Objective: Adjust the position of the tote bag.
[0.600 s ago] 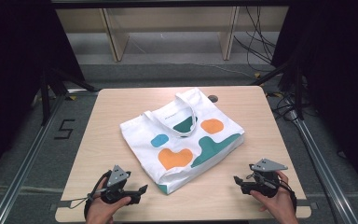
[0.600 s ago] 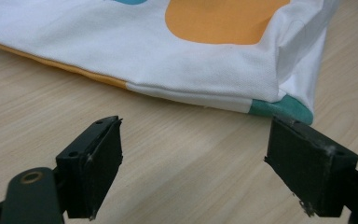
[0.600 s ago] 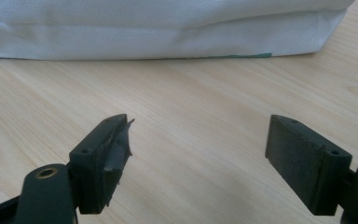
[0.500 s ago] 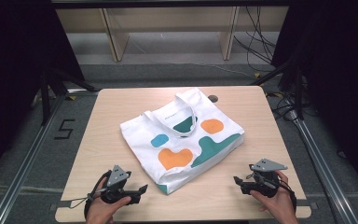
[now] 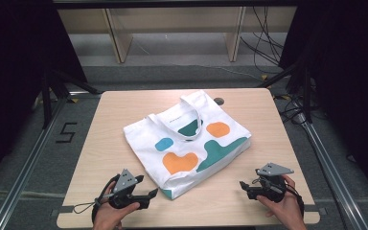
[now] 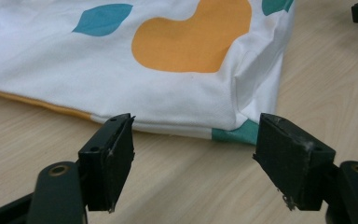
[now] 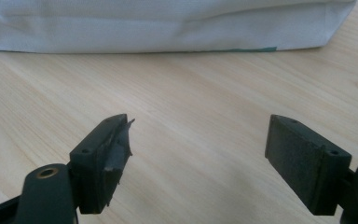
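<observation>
A white tote bag (image 5: 187,143) printed with orange, teal and blue shapes lies flat in the middle of the wooden table (image 5: 268,120), handles toward the far side. My left gripper (image 5: 152,193) rests near the front left edge, pointing at the bag's near corner, jaws open and empty. Through the left gripper view that corner of the bag (image 6: 177,70) lies just beyond the jaws, left gripper (image 6: 193,154) apart from the cloth. My right gripper (image 5: 242,184) sits at the front right, open, pointing left toward the bag. In the right gripper view the bag's edge (image 7: 168,32) lies well beyond my right gripper (image 7: 198,149).
A small dark round hole (image 5: 219,101) marks the table beyond the bag. Wooden shelf legs (image 5: 117,40) and cables (image 5: 263,43) stand on the floor behind the table. Metal rails (image 5: 26,163) run along both sides of the table.
</observation>
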